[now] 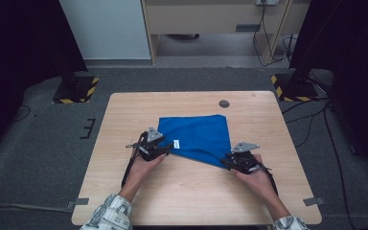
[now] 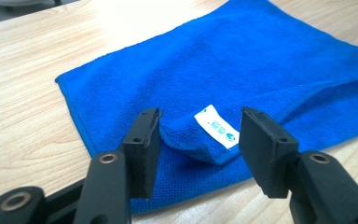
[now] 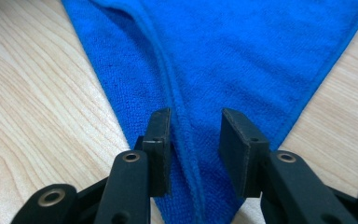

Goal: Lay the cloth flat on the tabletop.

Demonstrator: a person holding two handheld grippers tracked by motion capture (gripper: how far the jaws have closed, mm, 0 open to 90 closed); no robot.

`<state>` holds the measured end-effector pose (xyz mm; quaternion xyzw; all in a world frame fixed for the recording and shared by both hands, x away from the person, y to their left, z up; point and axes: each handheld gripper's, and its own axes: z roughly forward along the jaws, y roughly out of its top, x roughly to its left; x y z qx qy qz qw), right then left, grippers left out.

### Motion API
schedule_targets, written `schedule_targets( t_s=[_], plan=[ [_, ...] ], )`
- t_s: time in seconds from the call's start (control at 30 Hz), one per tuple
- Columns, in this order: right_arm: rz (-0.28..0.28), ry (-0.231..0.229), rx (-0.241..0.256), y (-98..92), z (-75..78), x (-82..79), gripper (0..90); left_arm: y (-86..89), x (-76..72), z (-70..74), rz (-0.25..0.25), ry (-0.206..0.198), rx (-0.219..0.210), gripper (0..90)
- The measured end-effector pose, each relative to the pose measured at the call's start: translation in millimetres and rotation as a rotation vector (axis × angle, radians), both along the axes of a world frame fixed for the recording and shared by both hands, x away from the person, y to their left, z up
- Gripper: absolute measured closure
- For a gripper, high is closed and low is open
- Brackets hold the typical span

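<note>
A blue cloth [image 1: 199, 134] lies folded in the middle of the wooden table [image 1: 182, 191], tapering to a point at its near right. My left gripper [image 1: 166, 149] sits at the cloth's near left corner. In the left gripper view the blue cloth [image 2: 242, 60] has a turned-over corner with a white label [image 2: 216, 127], which lies between the open jaws of the left gripper [image 2: 200, 119]. My right gripper [image 1: 227, 162] is at the pointed corner. In the right gripper view the right gripper [image 3: 196, 116] stands open astride the hem of the blue cloth [image 3: 242, 46], not pinching it.
A round grey grommet [image 1: 224, 103] sits in the table top behind the cloth. Two black stands with yellow-and-black bases [image 1: 76, 88] [image 1: 292, 88] flank the far corners on the carpet. Bare wood surrounds the cloth on all sides.
</note>
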<state>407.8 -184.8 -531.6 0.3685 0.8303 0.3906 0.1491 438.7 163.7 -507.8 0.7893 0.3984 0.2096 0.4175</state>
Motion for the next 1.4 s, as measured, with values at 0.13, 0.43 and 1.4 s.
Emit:
schedule_targets(
  t_s=[0.13, 0.43, 1.4],
  plan=[
    [0.001, 0.003, -0.002, 0.4, -0.3, -0.5, 63.7, -0.9, 7.8, -11.7, 0.023, 0.015, 0.032, 49.3],
    [0.002, 0.003, -0.005, 0.3, -1.0, 0.0, 63.9, -6.7, 11.8, -19.4, -0.02, 0.07, 0.09, 82.9],
    [-0.046, -0.065, 0.042, -20.7, 21.4, -13.4, 63.5, 33.1, -44.8, 10.0, -0.101, 0.088, 0.034, 90.0]
  ],
)
